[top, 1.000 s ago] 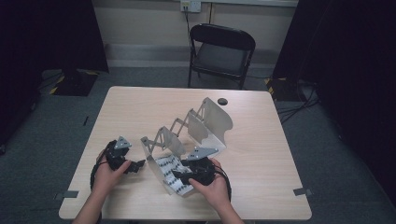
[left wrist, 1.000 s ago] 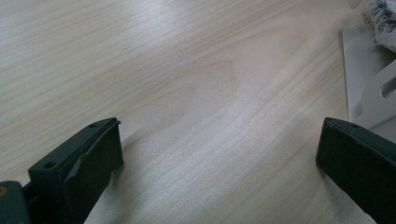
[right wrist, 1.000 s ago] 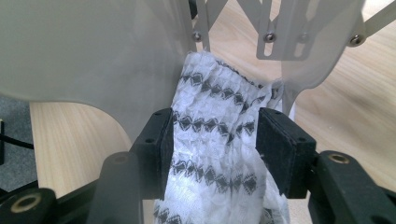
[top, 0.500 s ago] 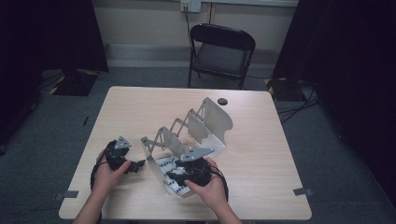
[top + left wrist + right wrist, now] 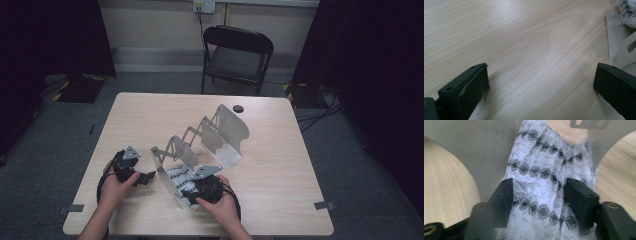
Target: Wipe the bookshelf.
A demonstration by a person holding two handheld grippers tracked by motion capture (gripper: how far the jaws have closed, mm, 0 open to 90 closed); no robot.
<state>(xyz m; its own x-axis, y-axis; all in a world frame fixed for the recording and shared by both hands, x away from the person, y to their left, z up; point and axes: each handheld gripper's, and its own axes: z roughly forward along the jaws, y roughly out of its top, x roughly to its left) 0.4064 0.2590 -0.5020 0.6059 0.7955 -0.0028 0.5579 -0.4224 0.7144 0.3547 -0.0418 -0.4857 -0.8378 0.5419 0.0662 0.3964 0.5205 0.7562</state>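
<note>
On the table (image 5: 150, 115), the left gripper (image 5: 145, 177) rests with its jaws wide apart and nothing between them. Beside it stands a metal rack (image 5: 220, 132). The right gripper (image 5: 537, 195) has just been opening; the white patterned cloth (image 5: 541, 165) lies between its jaws, probably loose now, inside the rack's near end.

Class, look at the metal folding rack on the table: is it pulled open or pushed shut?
Open. The rack is stretched out, its scissor links spread between separated end plates.

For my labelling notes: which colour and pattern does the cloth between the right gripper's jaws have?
The cloth is white with rows of small black diamonds, clearest in the right gripper view.
</note>
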